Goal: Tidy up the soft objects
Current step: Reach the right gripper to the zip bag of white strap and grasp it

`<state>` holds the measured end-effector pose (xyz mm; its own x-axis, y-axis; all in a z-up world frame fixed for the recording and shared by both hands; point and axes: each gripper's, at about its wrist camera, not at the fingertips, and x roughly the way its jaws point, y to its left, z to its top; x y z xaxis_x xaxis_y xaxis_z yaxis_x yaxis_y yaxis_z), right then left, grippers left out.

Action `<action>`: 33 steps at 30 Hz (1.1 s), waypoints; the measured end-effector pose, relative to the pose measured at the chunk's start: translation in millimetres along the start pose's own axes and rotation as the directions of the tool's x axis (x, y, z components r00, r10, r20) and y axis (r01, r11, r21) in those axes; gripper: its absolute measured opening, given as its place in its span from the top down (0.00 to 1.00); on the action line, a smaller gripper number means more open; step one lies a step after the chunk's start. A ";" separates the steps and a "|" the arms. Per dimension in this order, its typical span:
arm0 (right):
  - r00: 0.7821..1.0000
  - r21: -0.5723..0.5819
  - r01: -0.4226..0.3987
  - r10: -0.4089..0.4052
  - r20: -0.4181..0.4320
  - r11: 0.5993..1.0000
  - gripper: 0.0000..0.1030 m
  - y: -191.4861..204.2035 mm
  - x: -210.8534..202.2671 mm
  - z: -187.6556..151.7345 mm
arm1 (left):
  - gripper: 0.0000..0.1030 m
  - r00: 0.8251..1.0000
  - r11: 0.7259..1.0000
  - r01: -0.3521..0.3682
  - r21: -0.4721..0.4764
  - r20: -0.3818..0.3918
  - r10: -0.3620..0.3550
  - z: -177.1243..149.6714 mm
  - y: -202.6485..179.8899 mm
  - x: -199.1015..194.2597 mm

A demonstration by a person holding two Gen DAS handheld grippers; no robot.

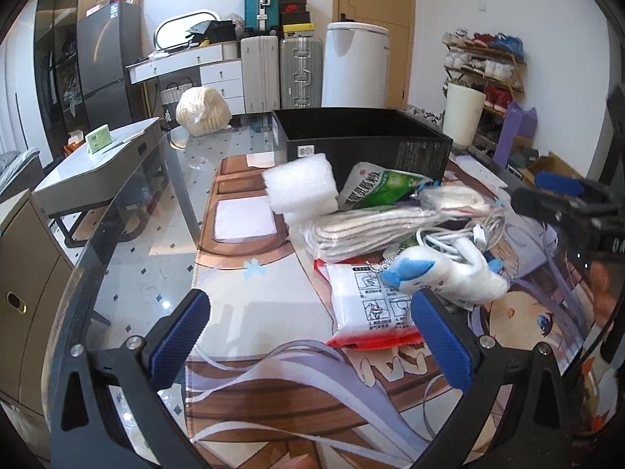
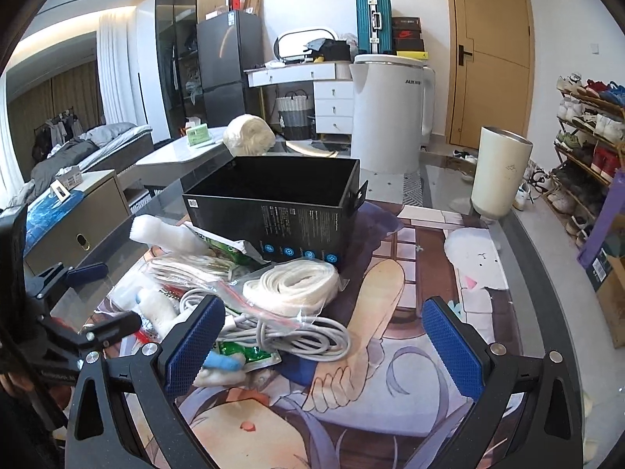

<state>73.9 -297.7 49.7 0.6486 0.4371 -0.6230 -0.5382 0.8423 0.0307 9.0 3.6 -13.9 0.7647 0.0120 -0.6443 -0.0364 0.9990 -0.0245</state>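
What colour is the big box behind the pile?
Black, with white print on its side. The box shows best in the right wrist view.

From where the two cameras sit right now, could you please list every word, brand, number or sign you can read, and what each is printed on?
"AUX": on the white appliance behind the black box.
Nike swoosh, no words: on the shoebox stacked beside the teal suitcase.
Too small or blurred to read: the black box's side print, the Chinese text on the green packet, the instruction panels on the red-edged packet, and the green card.
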 end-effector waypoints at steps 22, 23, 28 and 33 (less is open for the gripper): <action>0.974 0.038 0.022 -0.013 -0.225 0.999 0.01 14.5 74.9 33.2 | 0.00 0.998 1.000 0.007 0.011 -0.056 -0.007 4.5 -6.0 15.7; 0.969 0.034 0.033 -0.024 -0.244 0.999 0.00 14.1 77.7 32.3 | 0.00 0.998 1.000 -0.002 0.011 -0.060 0.002 4.4 -6.1 15.9; 0.958 0.019 0.084 -0.076 -0.277 0.996 0.01 1.3 76.3 30.6 | 0.00 0.998 1.000 -0.015 0.014 -0.061 0.016 3.8 -6.4 15.7; 0.954 0.033 0.094 -0.081 -0.289 0.995 0.01 -8.5 73.3 28.1 | 0.00 0.998 1.000 -0.017 0.020 -0.060 0.019 3.8 -6.8 16.5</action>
<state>141.1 -263.9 25.6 0.5068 0.2581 -0.8225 -0.4565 0.8897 -0.0021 24.4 -2.9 -21.4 0.7237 0.0281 -0.6895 -0.0371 0.9993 0.0017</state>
